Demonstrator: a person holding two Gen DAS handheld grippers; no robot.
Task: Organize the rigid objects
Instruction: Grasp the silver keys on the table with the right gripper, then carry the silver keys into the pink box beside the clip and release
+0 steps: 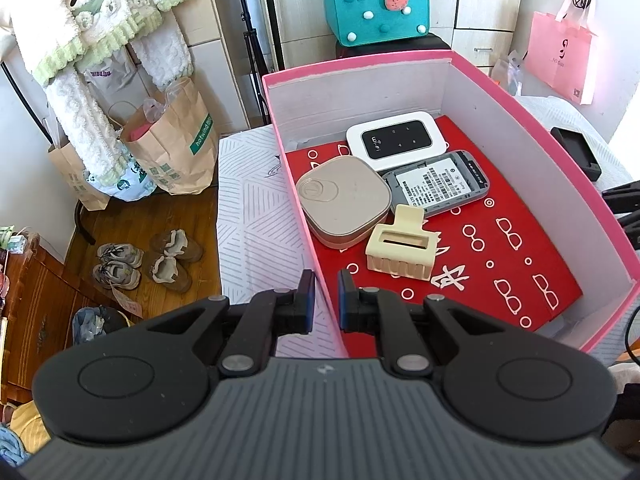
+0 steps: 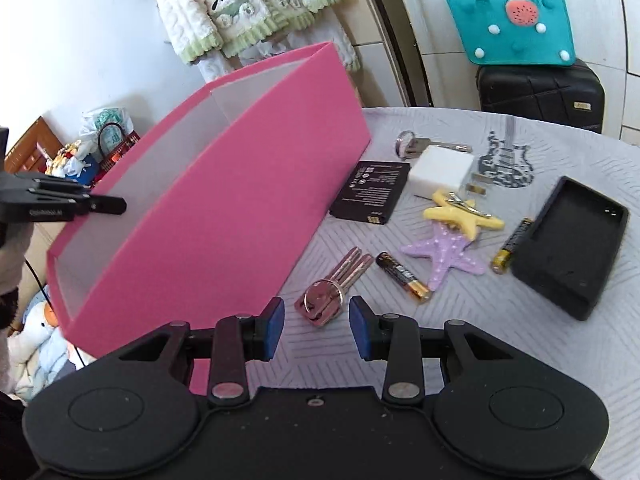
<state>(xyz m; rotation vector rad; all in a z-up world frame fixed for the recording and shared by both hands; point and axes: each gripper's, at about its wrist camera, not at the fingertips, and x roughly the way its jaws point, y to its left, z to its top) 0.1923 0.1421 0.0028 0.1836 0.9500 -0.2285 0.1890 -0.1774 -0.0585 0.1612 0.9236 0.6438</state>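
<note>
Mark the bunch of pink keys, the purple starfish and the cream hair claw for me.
bunch of pink keys (image 2: 334,286): right wrist view, blades.
purple starfish (image 2: 444,258): right wrist view, centre.
cream hair claw (image 1: 400,248): left wrist view, slotted top.

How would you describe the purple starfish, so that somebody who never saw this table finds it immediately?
Start at the pink box and look to its right, on the white cloth. Past the bunch of keys and a battery lies the purple starfish. It is lilac with small white dots, and a yellow starfish overlaps its upper arm.

Left gripper (image 1: 324,300) jaws clamp pink box (image 1: 560,148) wall
</note>
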